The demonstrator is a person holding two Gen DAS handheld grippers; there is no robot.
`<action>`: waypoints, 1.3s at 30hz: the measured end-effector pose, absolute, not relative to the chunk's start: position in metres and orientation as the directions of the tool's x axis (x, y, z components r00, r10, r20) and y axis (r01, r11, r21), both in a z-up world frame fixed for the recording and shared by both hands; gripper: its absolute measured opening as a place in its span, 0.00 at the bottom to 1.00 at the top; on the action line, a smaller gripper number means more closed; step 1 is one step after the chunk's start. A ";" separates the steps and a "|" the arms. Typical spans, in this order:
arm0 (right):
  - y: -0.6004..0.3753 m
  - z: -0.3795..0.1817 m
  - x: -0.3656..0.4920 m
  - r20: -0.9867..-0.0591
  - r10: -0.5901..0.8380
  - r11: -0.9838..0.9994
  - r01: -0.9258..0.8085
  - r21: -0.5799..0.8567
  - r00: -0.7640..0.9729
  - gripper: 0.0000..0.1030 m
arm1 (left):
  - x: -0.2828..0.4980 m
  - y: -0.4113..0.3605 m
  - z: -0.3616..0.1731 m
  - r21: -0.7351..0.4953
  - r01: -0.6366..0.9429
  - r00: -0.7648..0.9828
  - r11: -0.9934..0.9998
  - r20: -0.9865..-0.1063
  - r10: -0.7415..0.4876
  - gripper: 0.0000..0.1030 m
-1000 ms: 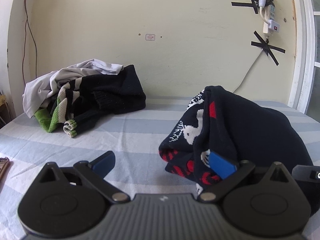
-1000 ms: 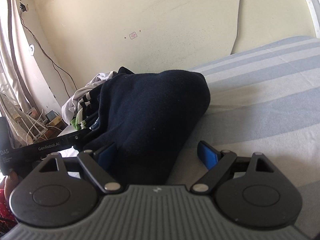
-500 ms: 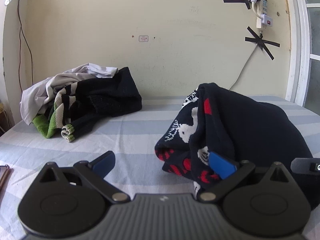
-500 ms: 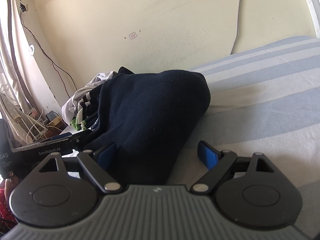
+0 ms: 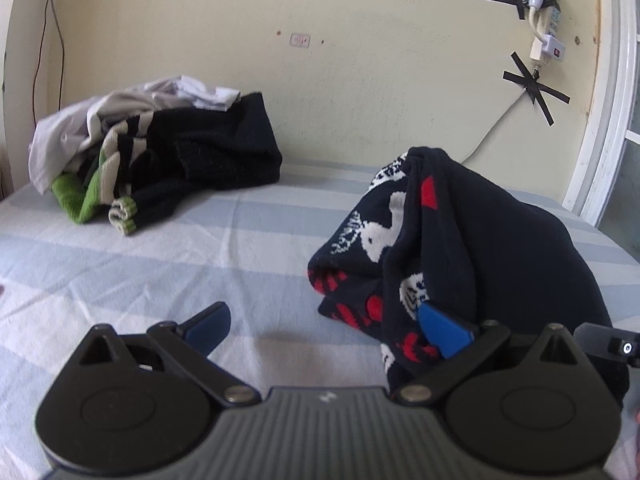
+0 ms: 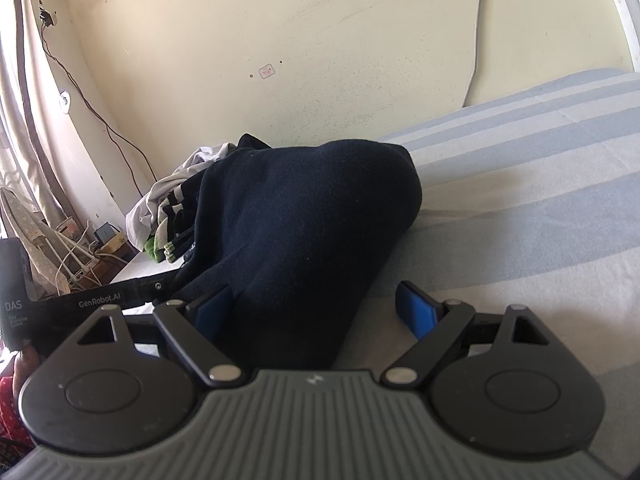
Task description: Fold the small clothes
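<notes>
A dark navy sweater (image 5: 492, 256) with white and red knit figures lies bunched on the striped bed; it also shows in the right wrist view (image 6: 304, 224) as a plain navy mound. My left gripper (image 5: 324, 324) is open, low over the sheet, its right finger touching the sweater's near left edge. My right gripper (image 6: 316, 312) is open, with the sweater's near end lying between its fingers.
A heap of other clothes (image 5: 160, 152), grey, black and green-striped, lies at the back left of the bed by the wall. The striped bed sheet (image 5: 168, 268) spreads around. A power strip and cable (image 5: 544, 36) hang on the wall at right.
The left gripper's view has shifted slightly and drawn a little nearer the sweater. The right gripper has barely moved. Both stay open.
</notes>
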State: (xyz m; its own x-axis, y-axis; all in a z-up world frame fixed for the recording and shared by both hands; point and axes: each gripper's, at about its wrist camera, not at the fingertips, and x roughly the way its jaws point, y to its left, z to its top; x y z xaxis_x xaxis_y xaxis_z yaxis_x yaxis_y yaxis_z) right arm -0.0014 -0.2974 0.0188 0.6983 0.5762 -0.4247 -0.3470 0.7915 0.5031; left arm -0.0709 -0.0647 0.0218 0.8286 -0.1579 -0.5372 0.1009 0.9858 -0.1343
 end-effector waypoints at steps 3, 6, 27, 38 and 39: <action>-0.298 0.019 -0.001 -0.423 0.580 0.788 -0.347 0.508 0.697 0.88 | -0.071 -0.059 0.019 -0.165 0.089 0.801 0.982 -0.575 -0.169 1.00; -0.298 0.019 -0.001 -0.423 0.581 0.788 -0.349 0.507 0.695 0.88 | -0.077 -0.054 0.018 -0.185 0.053 0.792 0.981 -0.591 -0.154 1.00; -0.299 0.019 -0.002 -0.420 0.582 0.785 -0.347 0.514 0.696 0.88 | -0.110 -0.077 0.041 0.155 -0.040 0.783 0.987 -0.609 0.127 1.00; -0.299 0.019 -0.002 -0.420 0.584 0.784 -0.348 0.514 0.695 0.88 | -0.092 -0.073 0.020 0.045 -0.056 0.657 0.997 -0.750 0.071 1.00; -0.299 0.019 -0.002 -0.420 0.583 0.784 -0.348 0.514 0.695 0.88 | -0.091 -0.069 0.020 0.018 -0.064 0.653 0.998 -0.756 0.056 1.00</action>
